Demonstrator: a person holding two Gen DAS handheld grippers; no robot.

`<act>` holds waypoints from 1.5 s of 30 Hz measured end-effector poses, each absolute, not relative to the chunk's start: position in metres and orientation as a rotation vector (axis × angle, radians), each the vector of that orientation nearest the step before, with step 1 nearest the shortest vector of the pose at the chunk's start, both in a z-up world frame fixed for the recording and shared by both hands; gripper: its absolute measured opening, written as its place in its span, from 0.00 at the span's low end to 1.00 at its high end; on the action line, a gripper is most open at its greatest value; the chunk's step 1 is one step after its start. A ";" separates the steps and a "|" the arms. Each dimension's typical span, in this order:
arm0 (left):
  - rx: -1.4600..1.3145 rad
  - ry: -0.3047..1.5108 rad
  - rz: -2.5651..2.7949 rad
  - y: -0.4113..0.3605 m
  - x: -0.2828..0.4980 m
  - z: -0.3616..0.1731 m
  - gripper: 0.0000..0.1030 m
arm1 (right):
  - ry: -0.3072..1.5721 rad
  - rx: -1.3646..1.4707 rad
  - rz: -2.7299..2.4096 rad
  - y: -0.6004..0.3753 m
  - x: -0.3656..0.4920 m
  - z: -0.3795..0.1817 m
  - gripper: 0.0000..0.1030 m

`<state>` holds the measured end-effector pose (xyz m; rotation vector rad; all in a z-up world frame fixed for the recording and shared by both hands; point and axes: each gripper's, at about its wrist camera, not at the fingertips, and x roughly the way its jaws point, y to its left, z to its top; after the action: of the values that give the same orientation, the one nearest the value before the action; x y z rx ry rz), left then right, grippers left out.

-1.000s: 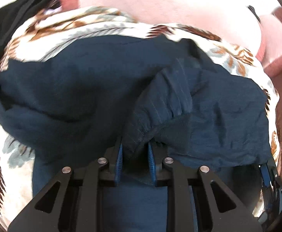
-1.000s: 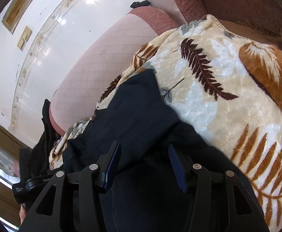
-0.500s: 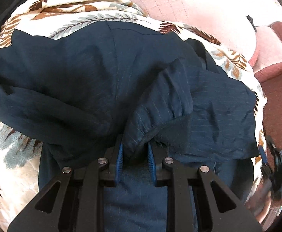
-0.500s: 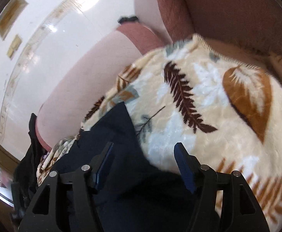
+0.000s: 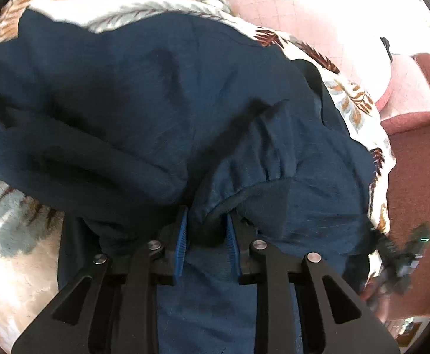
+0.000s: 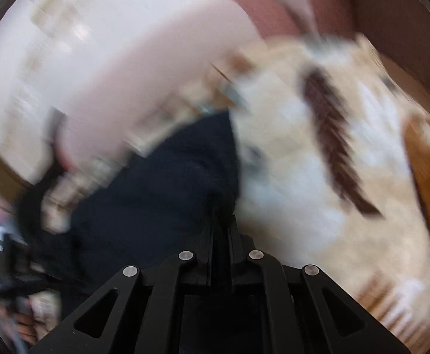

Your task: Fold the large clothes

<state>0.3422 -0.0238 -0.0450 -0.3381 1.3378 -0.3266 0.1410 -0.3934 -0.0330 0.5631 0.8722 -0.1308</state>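
Note:
A large navy garment [image 5: 161, 94] lies crumpled on a leaf-print blanket [image 5: 23, 253]. My left gripper [image 5: 206, 230] has the gathered elastic hem of the garment bunched between its blue pads, and its jaws are opening slightly while the cloth still fills the gap. In the blurred right wrist view, the same navy garment [image 6: 161, 183] ends at its right edge by my right gripper [image 6: 224, 230]. That gripper's jaws are closing and stand almost together, pinching the cloth's edge. My right gripper [image 5: 403, 259] also shows as a blur at the left wrist view's right side.
The blanket [image 6: 347, 177] covers a pink and maroon sofa [image 5: 412, 153], with a pale pink cushion [image 6: 156, 73] behind. A person's hand [image 6: 29, 324] shows at the lower left. A white wall rises behind.
The right jaws went from wide apart over the garment's edge to nearly together on it, and the view swung. The left gripper dipped with the hem, its pads slightly farther apart.

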 end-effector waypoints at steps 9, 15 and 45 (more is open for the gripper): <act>-0.449 1.162 -0.363 0.017 0.311 -0.006 0.54 | 0.695 0.777 -0.062 -0.425 0.155 0.006 0.59; -0.386 1.089 -0.416 -0.008 0.305 0.010 0.55 | 0.741 0.814 -0.034 -0.412 0.205 -0.008 0.02; -0.262 1.105 -0.099 0.043 0.341 0.000 0.61 | 0.816 0.446 0.137 -0.253 0.193 0.038 0.40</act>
<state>0.3409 0.0431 0.0005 -0.2617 1.1051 -0.0988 0.1935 -0.2529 0.0379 0.4463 0.8158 0.1374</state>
